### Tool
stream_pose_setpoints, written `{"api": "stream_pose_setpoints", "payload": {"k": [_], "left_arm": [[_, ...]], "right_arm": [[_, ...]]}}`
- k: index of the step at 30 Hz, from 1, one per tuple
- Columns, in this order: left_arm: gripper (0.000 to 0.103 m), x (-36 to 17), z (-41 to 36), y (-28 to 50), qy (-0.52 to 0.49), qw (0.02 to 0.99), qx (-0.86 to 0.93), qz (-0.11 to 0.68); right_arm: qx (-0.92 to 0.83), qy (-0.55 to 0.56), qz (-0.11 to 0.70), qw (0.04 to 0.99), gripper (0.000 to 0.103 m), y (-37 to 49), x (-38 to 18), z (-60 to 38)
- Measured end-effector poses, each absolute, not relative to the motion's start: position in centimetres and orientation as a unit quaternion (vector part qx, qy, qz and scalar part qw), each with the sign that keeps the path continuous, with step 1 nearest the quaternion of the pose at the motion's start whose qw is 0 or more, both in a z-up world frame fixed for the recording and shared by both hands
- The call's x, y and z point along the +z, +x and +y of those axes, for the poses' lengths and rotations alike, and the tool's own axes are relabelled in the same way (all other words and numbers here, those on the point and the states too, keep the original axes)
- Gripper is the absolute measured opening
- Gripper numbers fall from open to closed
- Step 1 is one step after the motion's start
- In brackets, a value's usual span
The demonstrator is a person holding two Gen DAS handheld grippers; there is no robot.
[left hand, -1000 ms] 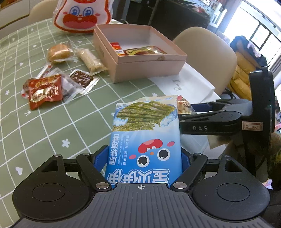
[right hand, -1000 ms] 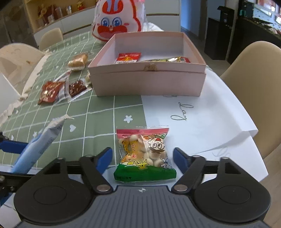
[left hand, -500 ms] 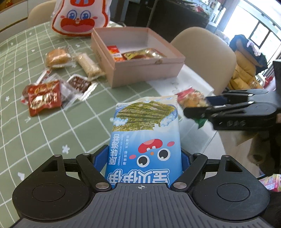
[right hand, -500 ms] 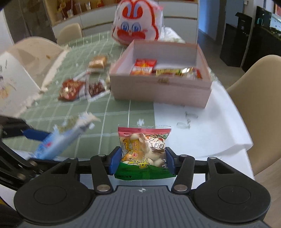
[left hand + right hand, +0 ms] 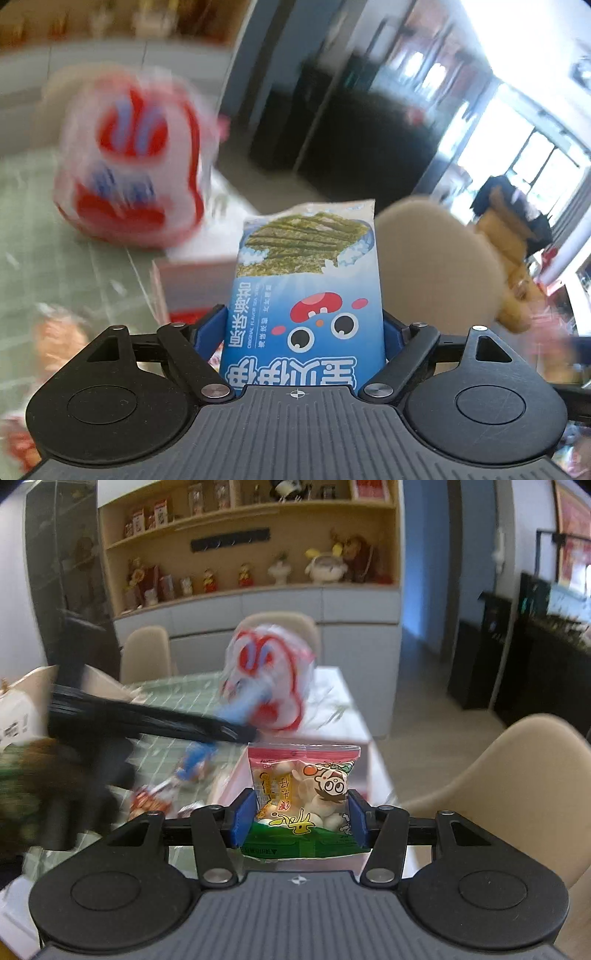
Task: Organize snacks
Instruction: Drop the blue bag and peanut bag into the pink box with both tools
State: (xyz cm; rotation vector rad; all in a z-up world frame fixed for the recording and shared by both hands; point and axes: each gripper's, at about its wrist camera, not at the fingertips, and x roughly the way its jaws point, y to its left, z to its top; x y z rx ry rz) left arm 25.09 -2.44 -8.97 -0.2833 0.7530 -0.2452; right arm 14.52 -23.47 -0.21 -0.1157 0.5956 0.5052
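Both pkts had come up off the table twd the pink box point(image 5: 192, 284): left gripper point(image 5: 303, 328) clamped on the seaweed pack point(image 5: 306, 295), right gripper point(image 5: 299, 818) just closed onto the biscuit bag point(image 5: 303, 790), both near the box, so drop-in looked next.

The seaweed snack packet point(image 5: 303, 291) is smooth printed film with a soft sheen. The biscuit-ball packet point(image 5: 303, 797) is glossy, crinkled plastic, part clear. The left gripper point(image 5: 304, 332) and right gripper point(image 5: 300, 818) have matt black plastic bodies, ribbed near the camera, blue pads and bright metal pivot screws. The rabbit-face bag point(image 5: 271, 686) looks like shiny plastic. The pink box point(image 5: 192, 280) looks like matt card. The chair point(image 5: 517, 786) has a smooth matt beige shell. The shelf unit point(image 5: 251, 535) is pale matt wood.
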Motion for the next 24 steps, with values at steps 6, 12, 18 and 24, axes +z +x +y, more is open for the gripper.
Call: {"api": "stream_pose_setpoints", "payload": {"k": [6, 12, 18, 24], "left_arm": [[0.082, -14.4, -5.8, 28.6, -0.046, 0.918, -0.095, 0.382], [0.081, -14.4, -7.7, 26.0, 0.015, 0.925, -0.133, 0.357], [0.081, -12.5, -3.9, 23.1, -0.070, 0.929, -0.101, 0.349], [0.080, -12.1, 0.2, 17.7, -0.130, 0.923, -0.048, 0.360]], "right_arm": [[0.213, -0.062, 0.317, 0.922, 0.052, 16.8, -1.6, -25.5], [0.219, -0.026, 0.371, 0.902, 0.052, 21.7, -5.1, -25.8], [0.255, -0.007, 0.386, 0.886, 0.053, 27.2, -7.4, -21.0], [0.263, 0.007, 0.400, 0.878, 0.058, 30.7, -10.1, -17.1]]}}
